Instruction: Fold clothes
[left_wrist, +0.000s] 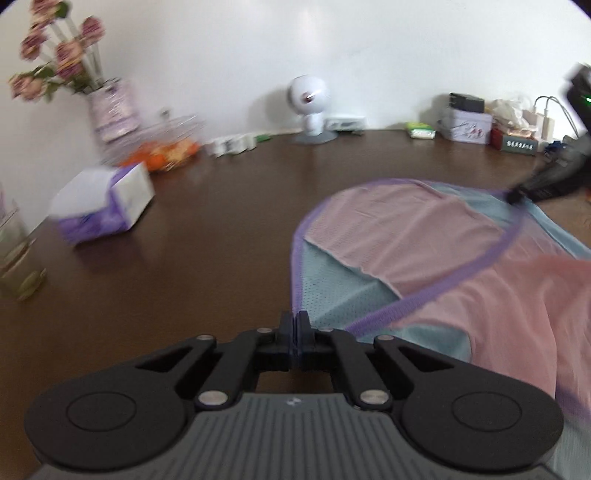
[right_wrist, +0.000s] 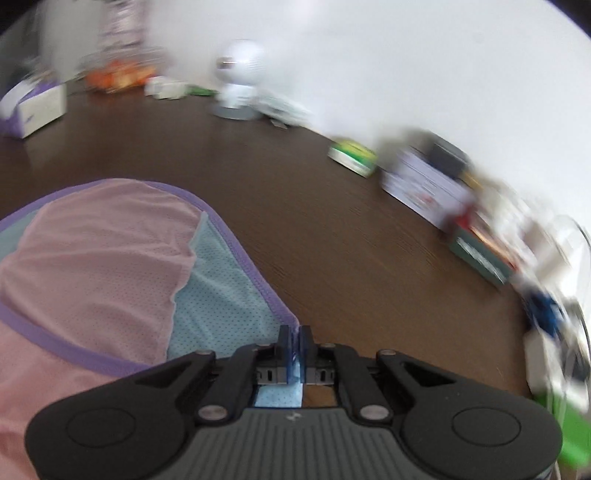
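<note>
Looking from the biggest thing down, we see the dark brown tabletop (left_wrist: 229, 229) first, and on it the garment (left_wrist: 424, 236), a thin mesh piece in pink and light blue with a purple binding (left_wrist: 498, 243) along its edges. It lies spread and partly doubled over, well apart from the tissue box (left_wrist: 107, 206) and the white figurine (left_wrist: 312, 107) at the wall. We judge the cloth to be very light, soft and without any stiffness, so it will sag and slide when lifted; the bound edge is the firmest place to take hold.

The left tongs (left_wrist: 294, 321) are closed together at the near corner of the garment; the purple hem reaches them, but we cannot tell surely whether cloth is pinched. The right tongs (right_wrist: 294, 334) are closed on the opposite blue corner, and blue fabric shows between the pads. Both grips sit at corners, which seems right for carrying one edge across evenly.
</note>
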